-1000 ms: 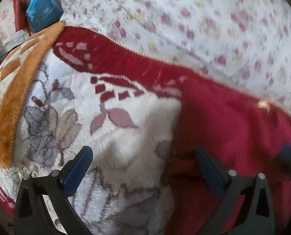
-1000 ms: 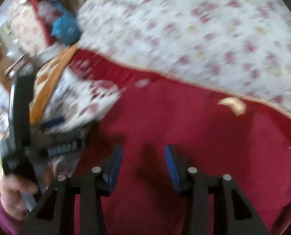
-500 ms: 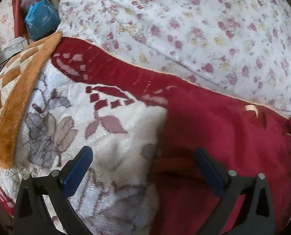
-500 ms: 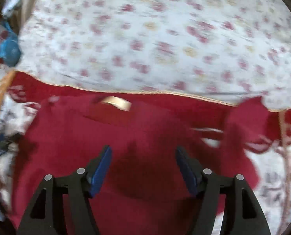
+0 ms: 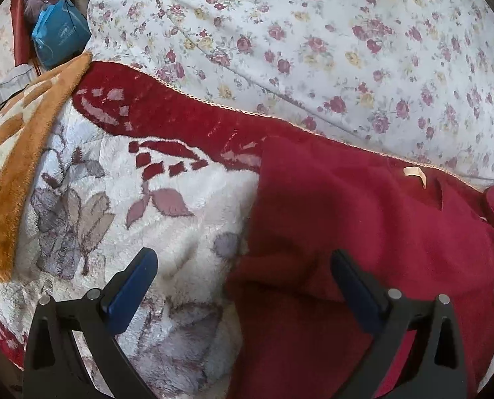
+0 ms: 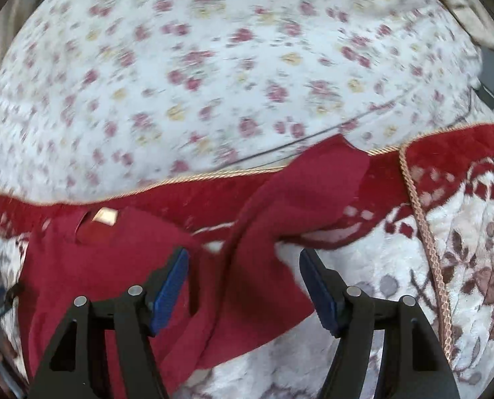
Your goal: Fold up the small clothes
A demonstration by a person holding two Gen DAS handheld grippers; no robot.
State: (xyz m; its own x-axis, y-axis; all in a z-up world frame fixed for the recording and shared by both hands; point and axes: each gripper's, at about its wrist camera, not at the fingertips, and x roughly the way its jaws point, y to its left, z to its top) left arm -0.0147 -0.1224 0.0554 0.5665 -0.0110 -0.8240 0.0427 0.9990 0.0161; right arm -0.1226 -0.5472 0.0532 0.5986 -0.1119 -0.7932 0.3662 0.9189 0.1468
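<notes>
A dark red knitted garment (image 5: 363,232) lies spread on a white plush blanket (image 5: 167,219) with a red floral border. A tan neck label (image 5: 415,173) shows near its far edge. My left gripper (image 5: 243,266) hovers open over the garment's left edge, nothing between its blue pads. In the right wrist view the same garment (image 6: 114,266) lies at left, with its sleeve (image 6: 300,199) reaching up and right. My right gripper (image 6: 243,279) stands open above the base of that sleeve, pads clear of the cloth.
A flowered white quilt (image 5: 313,43) bulges behind the blanket. An orange and cream plush blanket (image 5: 17,153) lies at the left, with a blue bag (image 5: 59,38) beyond it. A gold cord trim (image 6: 426,239) runs down the blanket at the right.
My right gripper has swept right across the garment to its sleeve and its jaws have widened. The left gripper has barely shifted and stays open.
</notes>
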